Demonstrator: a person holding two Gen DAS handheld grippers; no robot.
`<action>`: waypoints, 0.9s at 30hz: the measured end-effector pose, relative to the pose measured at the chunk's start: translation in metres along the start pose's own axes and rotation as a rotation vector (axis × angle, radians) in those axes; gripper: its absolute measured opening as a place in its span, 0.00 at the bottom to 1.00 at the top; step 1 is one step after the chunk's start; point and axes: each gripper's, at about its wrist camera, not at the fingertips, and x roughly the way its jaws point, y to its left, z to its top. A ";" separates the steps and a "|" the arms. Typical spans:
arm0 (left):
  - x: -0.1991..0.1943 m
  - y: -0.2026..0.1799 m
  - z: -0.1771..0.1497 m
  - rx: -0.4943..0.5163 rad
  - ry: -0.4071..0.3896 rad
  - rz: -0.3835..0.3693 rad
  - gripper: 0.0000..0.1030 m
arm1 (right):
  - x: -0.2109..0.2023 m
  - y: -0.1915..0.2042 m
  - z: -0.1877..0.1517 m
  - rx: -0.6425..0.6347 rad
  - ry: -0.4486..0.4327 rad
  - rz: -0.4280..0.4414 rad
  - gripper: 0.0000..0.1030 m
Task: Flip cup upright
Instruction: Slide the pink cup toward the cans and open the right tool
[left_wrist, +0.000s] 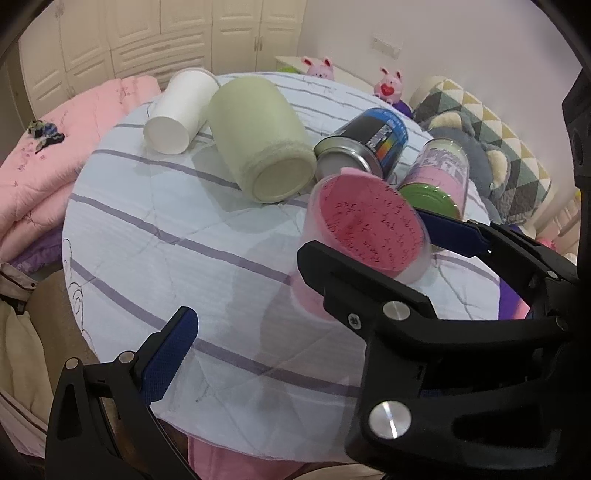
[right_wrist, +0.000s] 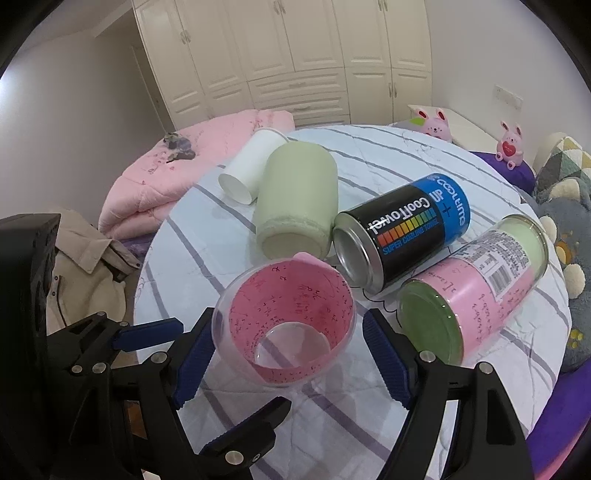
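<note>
1. On the right of the left wrist view, the right gripper (left_wrist: 365, 236) grasps the cup (left_wrist: 365, 221), a clear one lined with pink paper. One black finger crosses its side and a blue pad touches the edge of its base. The cup is tilted, with its base turned up toward this camera and its mouth lower.
2. In the same view, only one blue-padded finger of the left gripper (left_wrist: 295, 332) shows clearly, at lower left and well apart from the cup. We see nothing in it.
3. Behind the cup, four things lie on their sides on the striped table (left_wrist: 147, 221): a white paper cup (left_wrist: 173, 118), a pale green jar (left_wrist: 258, 136) touching it, a black and blue can (left_wrist: 365, 144), and a jar with a pink label (left_wrist: 439, 173).
4. In the right wrist view, the cup (right_wrist: 284, 317) sits between the right gripper's (right_wrist: 288, 321) two blue pads, which close in on either side. Its open mouth faces the camera.
5. The left gripper (right_wrist: 232, 363) comes in from the left, its jaws spread wide and holding nothing.
6. The can (right_wrist: 402, 229) lies just beyond the cup, with the pink-label jar (right_wrist: 469, 288) beside it.
</note>
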 end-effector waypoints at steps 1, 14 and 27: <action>-0.001 -0.001 0.000 0.001 -0.004 0.001 1.00 | -0.002 0.000 -0.001 0.002 -0.002 0.003 0.78; -0.045 -0.033 -0.007 0.044 -0.133 0.012 1.00 | -0.056 -0.007 -0.007 0.016 -0.088 -0.030 0.78; -0.085 -0.064 -0.009 0.139 -0.356 0.061 1.00 | -0.142 -0.020 -0.028 0.014 -0.336 -0.297 0.78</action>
